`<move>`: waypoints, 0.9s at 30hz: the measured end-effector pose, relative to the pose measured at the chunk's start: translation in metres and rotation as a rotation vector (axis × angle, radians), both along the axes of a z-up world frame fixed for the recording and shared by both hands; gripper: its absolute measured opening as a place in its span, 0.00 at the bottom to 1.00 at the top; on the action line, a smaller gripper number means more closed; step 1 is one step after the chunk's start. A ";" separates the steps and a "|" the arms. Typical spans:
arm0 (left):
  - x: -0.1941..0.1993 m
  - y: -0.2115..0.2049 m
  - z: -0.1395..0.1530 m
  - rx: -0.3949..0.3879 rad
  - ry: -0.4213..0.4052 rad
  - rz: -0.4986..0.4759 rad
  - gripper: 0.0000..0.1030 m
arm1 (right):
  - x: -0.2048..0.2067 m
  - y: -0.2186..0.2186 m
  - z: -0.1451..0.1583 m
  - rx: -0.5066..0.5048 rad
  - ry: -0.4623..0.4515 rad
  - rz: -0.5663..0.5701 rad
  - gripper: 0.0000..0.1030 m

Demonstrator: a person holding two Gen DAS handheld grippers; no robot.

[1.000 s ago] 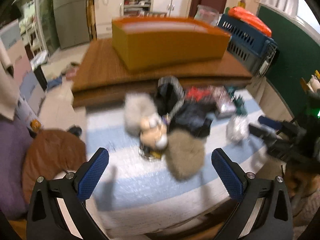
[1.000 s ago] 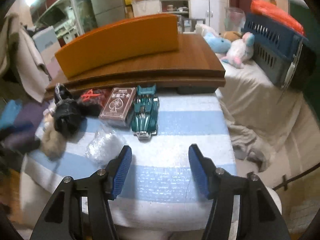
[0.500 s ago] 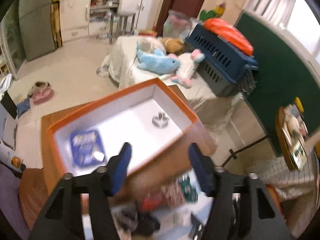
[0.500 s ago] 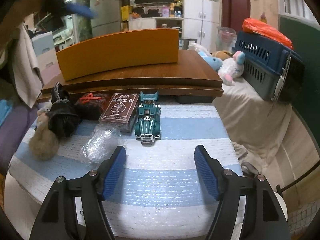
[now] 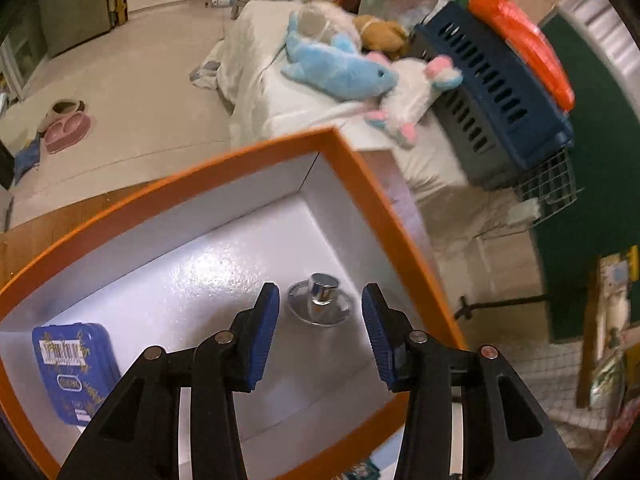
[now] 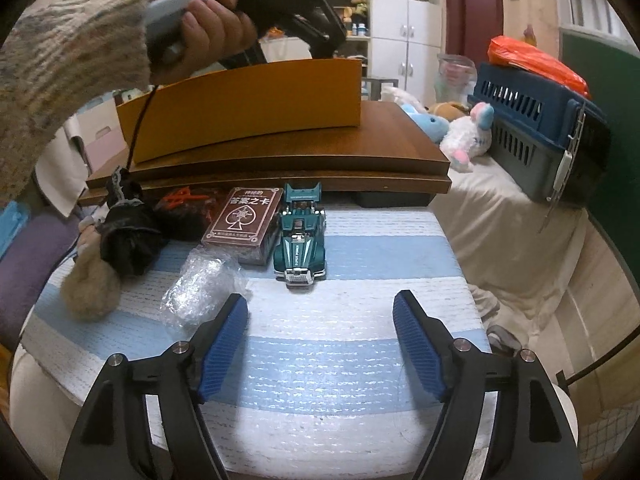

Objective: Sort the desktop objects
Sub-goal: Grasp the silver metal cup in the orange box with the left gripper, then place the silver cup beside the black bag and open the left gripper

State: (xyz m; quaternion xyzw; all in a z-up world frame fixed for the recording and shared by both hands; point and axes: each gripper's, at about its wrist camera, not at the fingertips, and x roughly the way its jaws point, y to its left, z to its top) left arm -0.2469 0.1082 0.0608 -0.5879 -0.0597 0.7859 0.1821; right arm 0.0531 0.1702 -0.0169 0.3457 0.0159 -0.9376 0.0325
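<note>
My left gripper is open and empty above the orange box, looking down into its white inside. A shiny metal knob lies on the box floor between the fingers, and a blue tin lies at the left. My right gripper is open and empty over the striped table mat. Ahead of it are a green toy car, a brown card box, a bubble-wrap bundle, a black pouch and a beige furry toy. The orange box stands behind on a wooden board.
A hand holding the left gripper handle reaches over the box from the upper left. A bed with plush toys and a blue pet carrier lies to the right. A dark red-marked item sits beside the card box.
My left gripper rose from table level, swung over the orange box and narrowed; it now looks down on the metal knob. My right gripper opened a little wider and stayed over the mat.
</note>
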 end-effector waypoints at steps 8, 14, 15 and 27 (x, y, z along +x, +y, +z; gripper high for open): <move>0.002 -0.017 0.004 0.038 0.043 0.000 0.28 | -0.001 0.000 -0.001 -0.001 0.001 0.002 0.76; 0.056 -0.056 0.068 0.210 0.172 -0.010 0.28 | 0.000 -0.001 -0.001 -0.001 0.001 0.001 0.76; 0.073 -0.061 0.076 0.218 0.189 -0.031 0.28 | -0.001 -0.001 -0.001 -0.001 0.001 0.001 0.76; 0.214 -0.061 -0.006 -0.004 0.189 -0.188 0.28 | 0.000 -0.001 -0.001 0.000 -0.003 0.004 0.76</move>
